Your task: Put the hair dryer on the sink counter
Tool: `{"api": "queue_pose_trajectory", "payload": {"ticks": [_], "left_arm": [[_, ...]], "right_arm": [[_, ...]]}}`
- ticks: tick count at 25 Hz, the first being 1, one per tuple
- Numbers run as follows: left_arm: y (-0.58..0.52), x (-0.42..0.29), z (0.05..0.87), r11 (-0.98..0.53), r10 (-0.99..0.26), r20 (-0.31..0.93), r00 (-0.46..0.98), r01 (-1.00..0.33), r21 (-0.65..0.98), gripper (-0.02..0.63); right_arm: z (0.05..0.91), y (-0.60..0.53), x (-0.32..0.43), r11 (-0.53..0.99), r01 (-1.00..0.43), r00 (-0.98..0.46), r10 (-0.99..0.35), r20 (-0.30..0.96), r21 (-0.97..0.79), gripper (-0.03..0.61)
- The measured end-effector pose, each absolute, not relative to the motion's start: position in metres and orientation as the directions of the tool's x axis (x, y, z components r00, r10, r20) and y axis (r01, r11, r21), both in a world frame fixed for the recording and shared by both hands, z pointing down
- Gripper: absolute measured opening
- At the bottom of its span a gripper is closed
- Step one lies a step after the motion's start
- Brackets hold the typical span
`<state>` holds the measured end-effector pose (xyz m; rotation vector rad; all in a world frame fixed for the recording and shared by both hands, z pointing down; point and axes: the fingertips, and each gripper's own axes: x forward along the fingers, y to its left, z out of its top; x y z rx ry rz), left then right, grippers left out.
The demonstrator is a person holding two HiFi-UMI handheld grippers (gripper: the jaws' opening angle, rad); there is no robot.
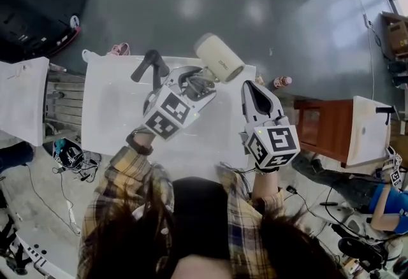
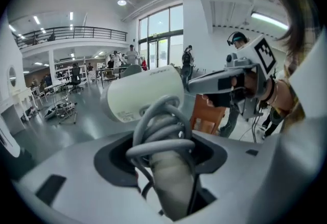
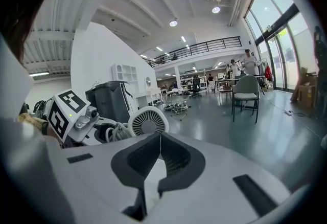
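My left gripper (image 1: 193, 85) is shut on the handle of a cream hair dryer (image 1: 218, 58), held up over the far edge of the white counter (image 1: 111, 112). In the left gripper view the pale handle (image 2: 171, 182) stands between the jaws with the grey cord (image 2: 161, 131) coiled round it, and the barrel (image 2: 145, 96) points away to the left. My right gripper (image 1: 254, 88) hovers just right of the dryer, jaws closed on nothing. In the right gripper view its tips (image 3: 160, 141) meet, and the dryer's round rear grille (image 3: 148, 121) shows to the left.
A black bent fixture (image 1: 150, 66) stands at the counter's far edge. A brown wooden stand (image 1: 319, 128) with a white panel (image 1: 370, 131) is to the right. Another white surface (image 1: 22, 99) lies to the left, with cables (image 1: 70, 160) on the floor.
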<state>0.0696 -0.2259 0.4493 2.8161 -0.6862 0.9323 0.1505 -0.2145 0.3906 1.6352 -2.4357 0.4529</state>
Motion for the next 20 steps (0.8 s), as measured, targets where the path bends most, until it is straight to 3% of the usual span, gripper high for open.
{"api": "queue_pose_trajectory", "payload": {"ticks": [20], "left_arm": [[-0.246,0.093,0.546,-0.97,-0.208,0.766,0.608,-0.227,-0.083,0.278]], "right_arm": [[0.427,-0.229,0.154,0.342,-0.922,-0.387,-0.822,0.417,-0.18,0.015]]}}
